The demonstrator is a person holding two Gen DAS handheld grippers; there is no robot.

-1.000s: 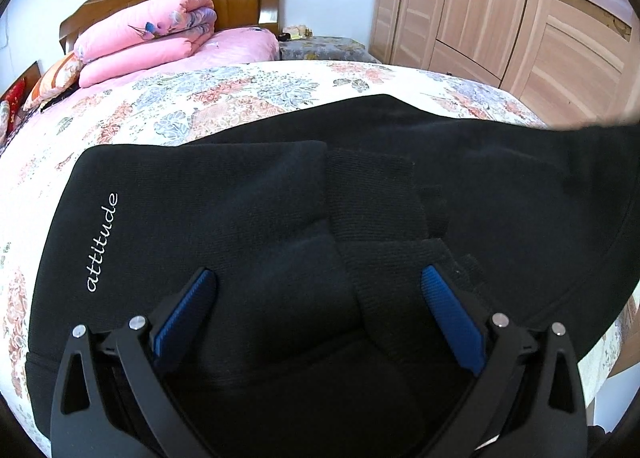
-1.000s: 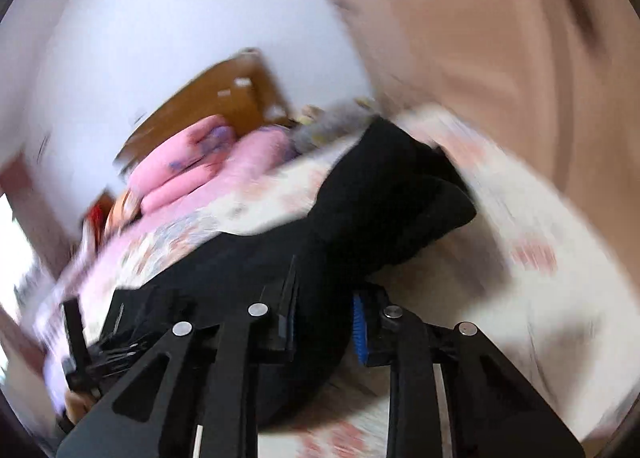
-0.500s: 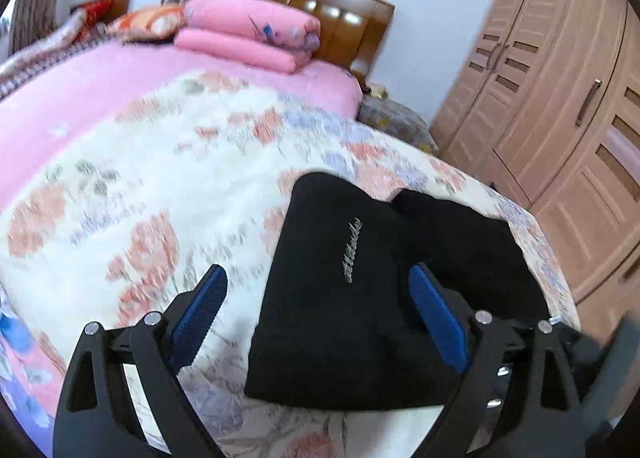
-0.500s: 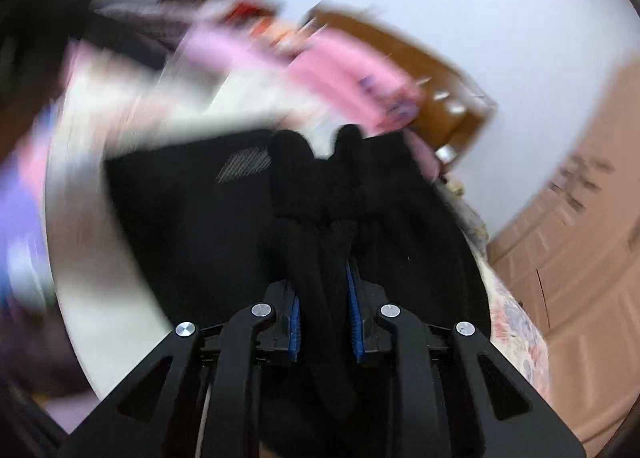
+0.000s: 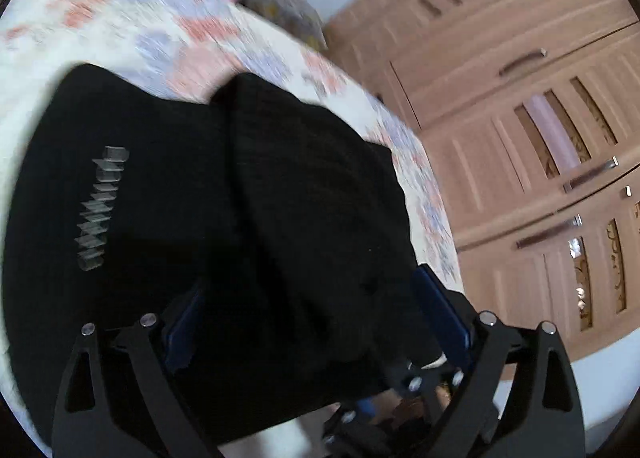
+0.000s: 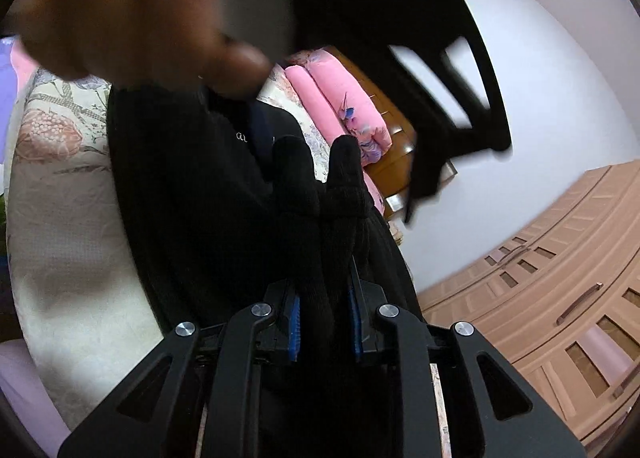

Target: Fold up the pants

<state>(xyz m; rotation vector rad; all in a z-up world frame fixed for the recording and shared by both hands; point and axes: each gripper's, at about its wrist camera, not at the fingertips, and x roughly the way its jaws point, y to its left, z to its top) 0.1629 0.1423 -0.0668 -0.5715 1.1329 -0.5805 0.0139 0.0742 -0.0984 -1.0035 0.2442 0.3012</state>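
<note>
1. The black pants [image 5: 248, 218] lie folded on the flowered bedspread [image 5: 132, 30], pale lettering on the left part.
2. The right gripper [image 6: 323, 322] is clenched on a bunched black fold of the pants.
3. The left gripper [image 5: 316, 322] stands wide and released over the pants, its jaws having just spread a little, pads not pressing.
4. A blurred hand [image 6: 128, 14] fills the right view's upper left.
5. Pink bedding [image 6: 340, 98] and a wardrobe [image 5: 520, 138] stand beyond.
</note>
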